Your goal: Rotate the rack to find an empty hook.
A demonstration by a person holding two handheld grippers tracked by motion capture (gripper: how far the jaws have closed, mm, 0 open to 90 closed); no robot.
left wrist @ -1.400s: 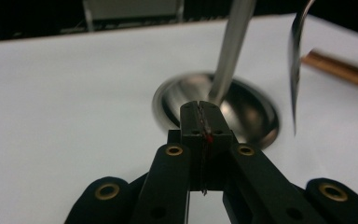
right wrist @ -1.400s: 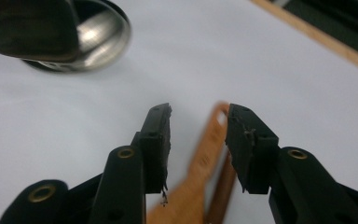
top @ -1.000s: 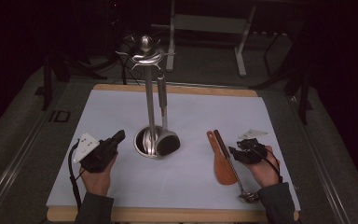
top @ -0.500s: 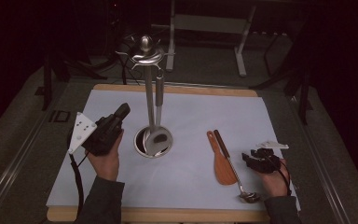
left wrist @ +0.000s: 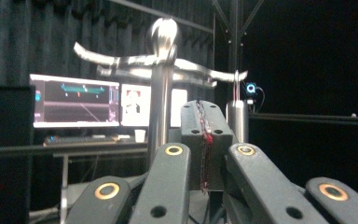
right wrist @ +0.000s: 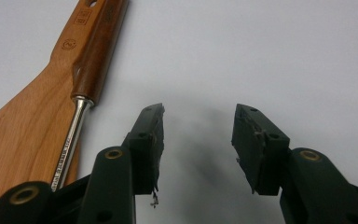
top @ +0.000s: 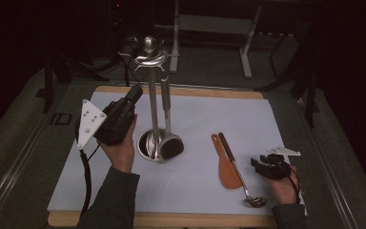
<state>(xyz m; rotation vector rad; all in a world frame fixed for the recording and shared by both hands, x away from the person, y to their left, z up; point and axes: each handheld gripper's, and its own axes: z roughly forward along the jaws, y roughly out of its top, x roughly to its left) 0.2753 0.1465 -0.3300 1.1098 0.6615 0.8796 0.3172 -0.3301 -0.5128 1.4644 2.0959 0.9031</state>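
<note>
A steel utensil stand [top: 151,95] with hooked arms on top rises from a round base on the white mat [top: 195,119]. From one arm hangs a utensil with a dark head [top: 172,146]. My left gripper [top: 135,92] is lifted beside the pole, pointing up at the arms, shut and holding nothing. In the left gripper view its pads [left wrist: 204,140] press together in front of the stand's top [left wrist: 164,51]. A wooden spatula [top: 226,169] and a metal spoon [top: 240,179] lie at the right. My right gripper [top: 257,162] rests open just right of them; its own view shows it [right wrist: 198,140] over bare mat beside the spatula [right wrist: 18,126] and the spoon's handle [right wrist: 98,51].
The mat lies on a wooden board [top: 171,220] on a dark table. Dark stands and a grey frame [top: 214,24] stand behind the table. Lit monitors [left wrist: 74,100] glow far behind the stand in the left gripper view.
My left gripper has risen from near the stand's base and tilted up toward the hooks. My right gripper drew back slightly toward the near right, then stayed.
</note>
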